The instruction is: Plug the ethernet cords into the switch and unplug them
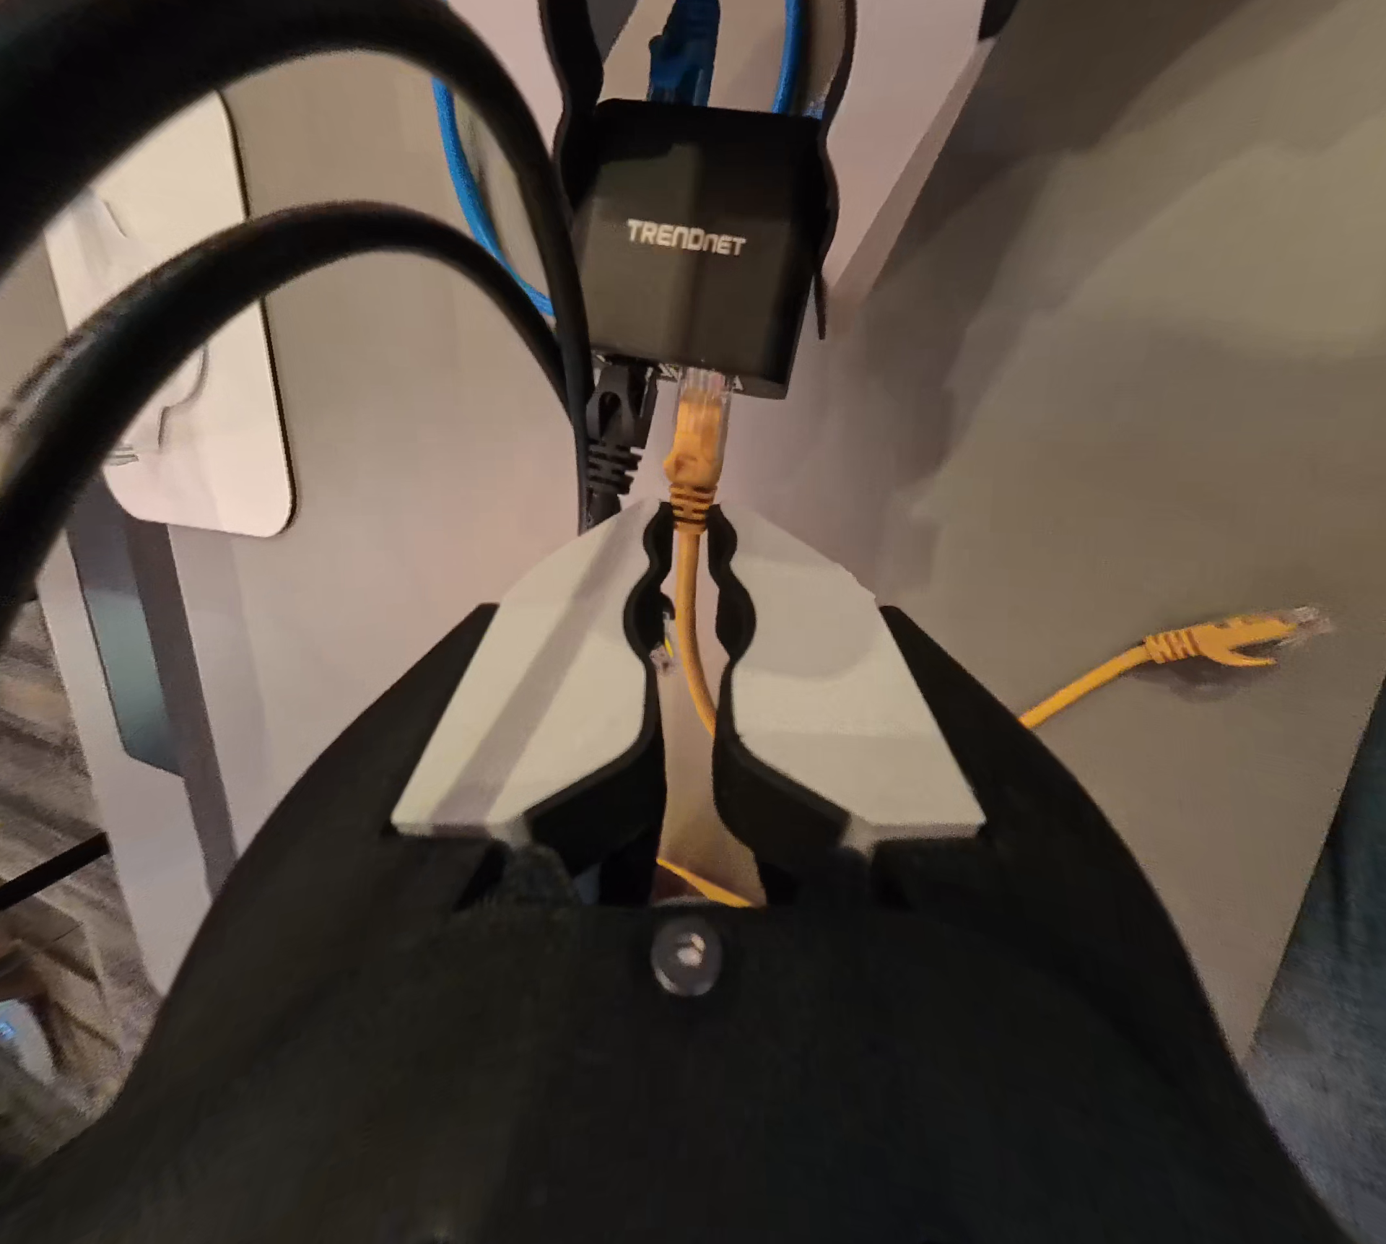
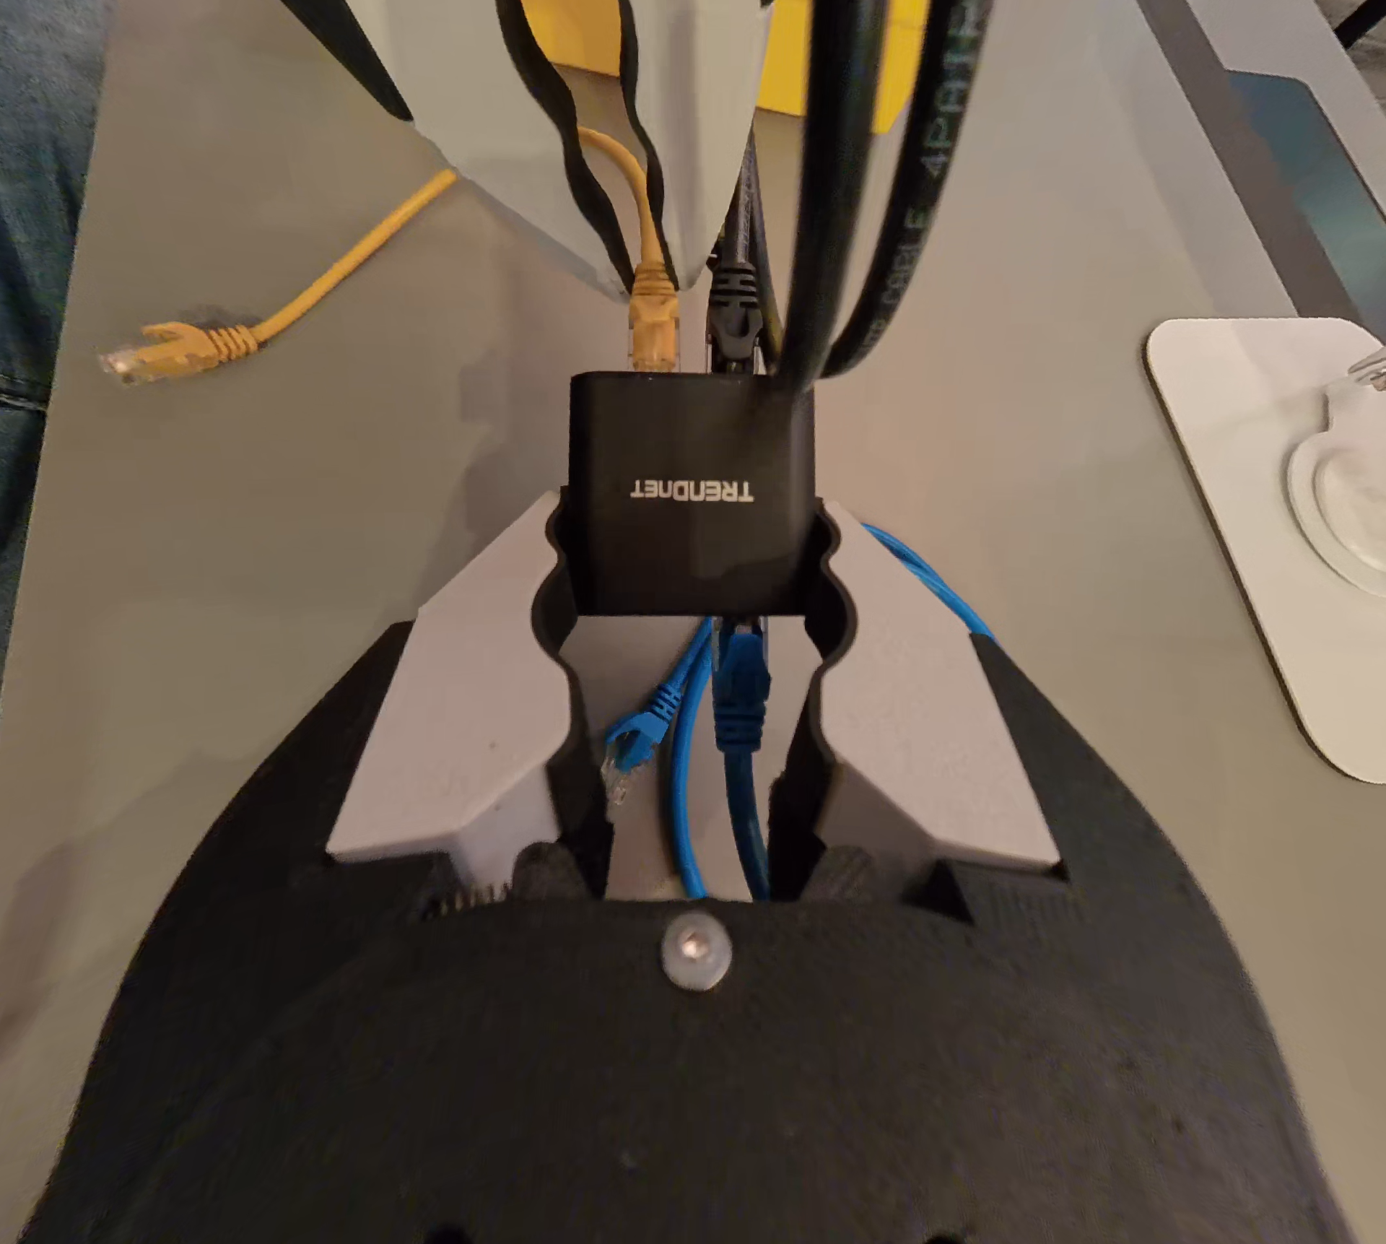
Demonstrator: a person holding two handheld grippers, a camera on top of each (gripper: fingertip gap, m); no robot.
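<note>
Yellow cord [image 1: 691,597], limp and light, sits pinched in my left gripper [image 1: 690,518] behind its stiff boot; my right gripper [image 2: 694,544] clamps the small, slick switch [image 2: 690,495].

Under your grippers is a plain grey table [image 2: 262,533]. At the left of the right wrist view, a loose yellow plug [image 2: 176,349] lies flat on it, its cord running toward the upper centre. A white rounded mat [image 2: 1230,458] sits at the right edge. The black switch [image 2: 686,488] appears to rest at the centre, with blue cords [image 2: 686,795] trailing on the surface below it.
</note>
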